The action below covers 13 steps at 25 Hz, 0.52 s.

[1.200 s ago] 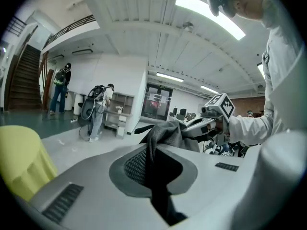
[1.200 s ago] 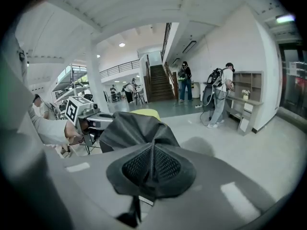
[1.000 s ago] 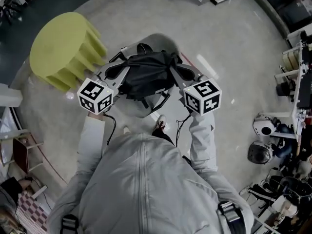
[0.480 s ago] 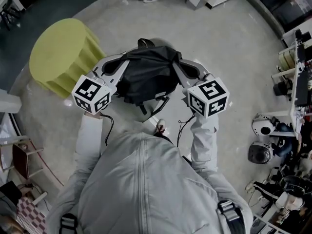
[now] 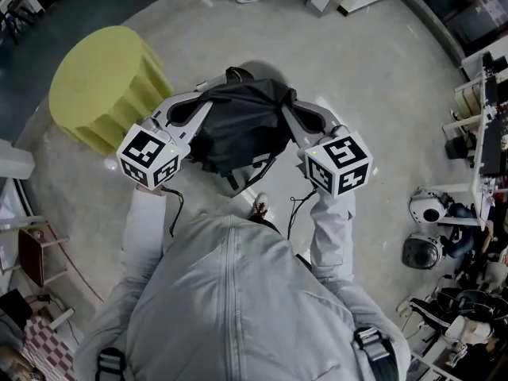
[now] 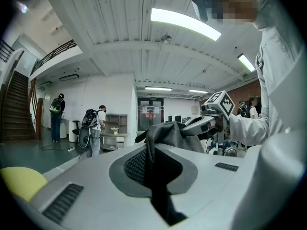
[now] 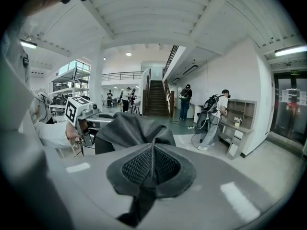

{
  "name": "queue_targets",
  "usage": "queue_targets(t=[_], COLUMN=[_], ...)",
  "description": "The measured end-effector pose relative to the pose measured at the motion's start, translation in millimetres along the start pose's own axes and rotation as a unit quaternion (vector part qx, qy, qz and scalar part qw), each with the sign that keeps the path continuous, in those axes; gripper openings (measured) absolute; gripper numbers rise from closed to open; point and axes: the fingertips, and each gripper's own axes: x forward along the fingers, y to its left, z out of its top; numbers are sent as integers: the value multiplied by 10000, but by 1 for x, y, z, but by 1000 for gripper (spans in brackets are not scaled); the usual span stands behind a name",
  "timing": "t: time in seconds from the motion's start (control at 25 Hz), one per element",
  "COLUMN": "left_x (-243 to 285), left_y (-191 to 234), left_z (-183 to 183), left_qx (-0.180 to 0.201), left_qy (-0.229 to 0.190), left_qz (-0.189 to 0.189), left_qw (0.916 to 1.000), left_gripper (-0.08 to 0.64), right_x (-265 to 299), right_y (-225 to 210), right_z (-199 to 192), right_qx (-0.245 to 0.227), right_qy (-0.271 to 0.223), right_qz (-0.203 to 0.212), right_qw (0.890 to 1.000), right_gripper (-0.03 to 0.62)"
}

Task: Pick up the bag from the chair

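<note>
The black bag hangs bunched in the air in front of the person, clear of the yellow-green chair that stands to its left on the grey floor. The left gripper is clamped on the fabric at one side of the bag, and the right gripper pinches the other side.

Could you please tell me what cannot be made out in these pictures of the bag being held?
- Under the bag: in the head view the bag covers it, so no chair shows and clearance is unknown.
- Bag's underside: in both gripper views the jaws' own bodies cut it off.
- Tips of the left gripper and right gripper: in the head view they are buried in fabric.
- Clutter by the right edge: too small to name.
</note>
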Motion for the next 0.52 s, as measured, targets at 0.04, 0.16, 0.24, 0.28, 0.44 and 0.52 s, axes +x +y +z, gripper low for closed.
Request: queue_targets(t=[0.04,0.16,0.24,0.28,0.44,0.52], left_x=[-1,-4,-3,-1,7,13], left_y=[-2,-4,-2,0,12,21], left_z=[0,1,2,2,-1,-1], left_qx=[2,1,3,2,-43,-74], left_qy=[-4,-9,7,21,86,123], left_qz=[-1,22,38,47,56,45], left_qw=[10000,10000,10000,10000,9999,9999], left_gripper=[9,9,9,9,9,9], right_x=[-1,-3,-1,1,14,22], right_y=[1,3,1,0,-9,-15], right_z=[-1,-1,0,1,2,5], right_qx=[-13,-44,-46,-40,26,66], right_qy=[-3,-6,2,10,54,77], right_qz=[10,32,36,41,78,99], right_qw=[10000,10000,10000,10000,10000,9999], right_gripper=[12,12,12,12,12,12])
